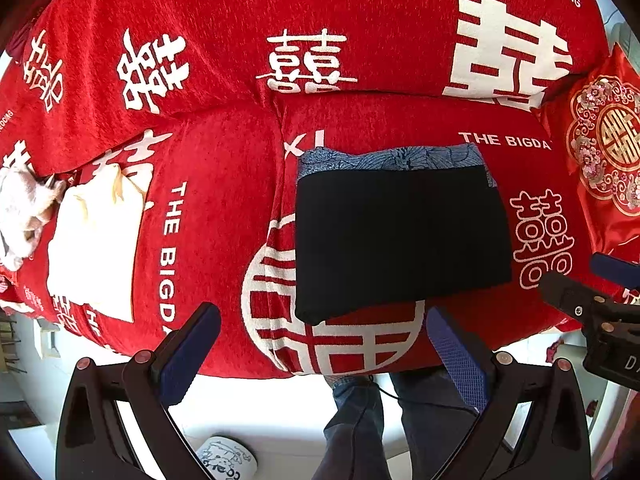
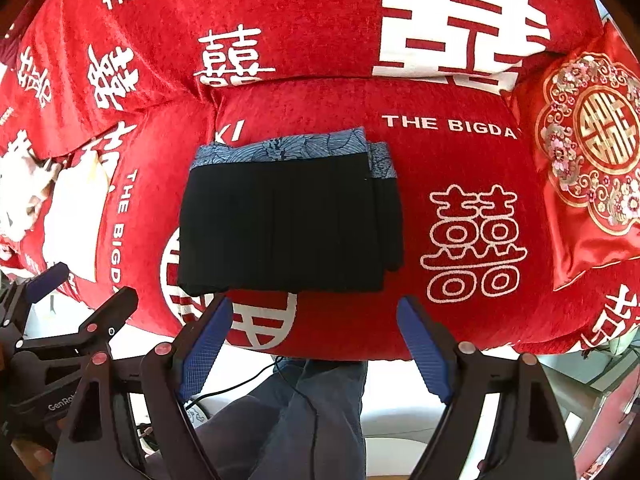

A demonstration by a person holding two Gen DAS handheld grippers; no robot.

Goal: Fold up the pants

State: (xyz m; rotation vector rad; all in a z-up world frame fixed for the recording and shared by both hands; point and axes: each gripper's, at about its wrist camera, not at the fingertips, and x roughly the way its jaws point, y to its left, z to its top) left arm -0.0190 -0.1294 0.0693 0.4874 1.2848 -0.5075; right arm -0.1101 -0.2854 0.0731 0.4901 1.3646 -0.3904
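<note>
Both wrist views above shared pants [image 1: 400, 240]

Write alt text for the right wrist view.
Folded black pants with a blue patterned waistband lie on a red sofa cover printed with white double-happiness characters. The open right hand-held gripper sits just short of their near edge.

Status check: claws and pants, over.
Left claw open, empty. Right claw open, empty. Black pants folded on red cover, untouched. Nothing blocking.
</note>
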